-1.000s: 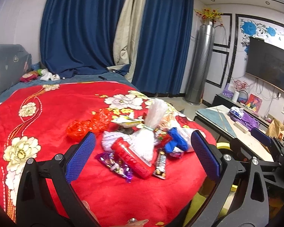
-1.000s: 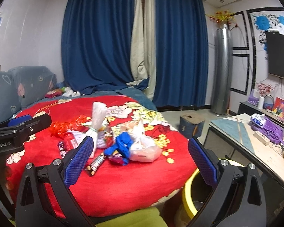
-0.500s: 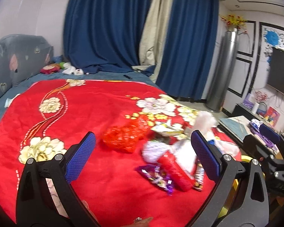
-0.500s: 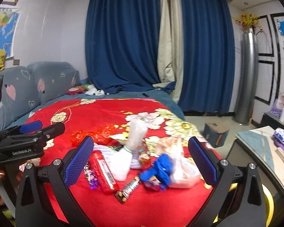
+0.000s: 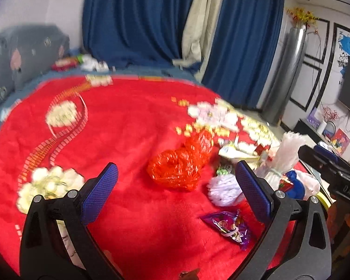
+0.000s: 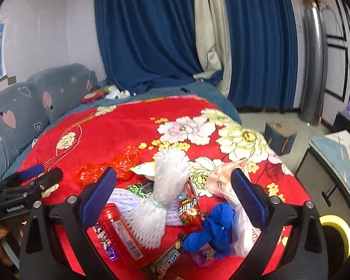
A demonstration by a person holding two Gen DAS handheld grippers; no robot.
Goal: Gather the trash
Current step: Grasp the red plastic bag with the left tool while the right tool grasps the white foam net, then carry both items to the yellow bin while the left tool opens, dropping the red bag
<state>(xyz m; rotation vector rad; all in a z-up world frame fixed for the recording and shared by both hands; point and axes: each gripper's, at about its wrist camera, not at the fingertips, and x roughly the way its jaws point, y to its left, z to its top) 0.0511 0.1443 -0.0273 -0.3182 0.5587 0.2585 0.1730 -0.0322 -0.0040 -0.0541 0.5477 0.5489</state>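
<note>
Trash is heaped near the red floral blanket's point(image 6: 119, 126) right edge. "GenRobot.AI" is printed on the wide left gripper point(image 5: 175, 189); the empty right gripper point(image 6: 172, 193) is narrowing over a white foam net point(image 6: 161, 200).

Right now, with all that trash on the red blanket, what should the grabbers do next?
Probably ease the right gripper down over the white foam net. Its closing fingers hold nothing yet, and the net lies between them, atop the pile.

Blue curtains point(image 6: 151, 35), red floral bedspread point(image 6: 119, 126), grey sofa point(image 6: 30, 107)
</note>
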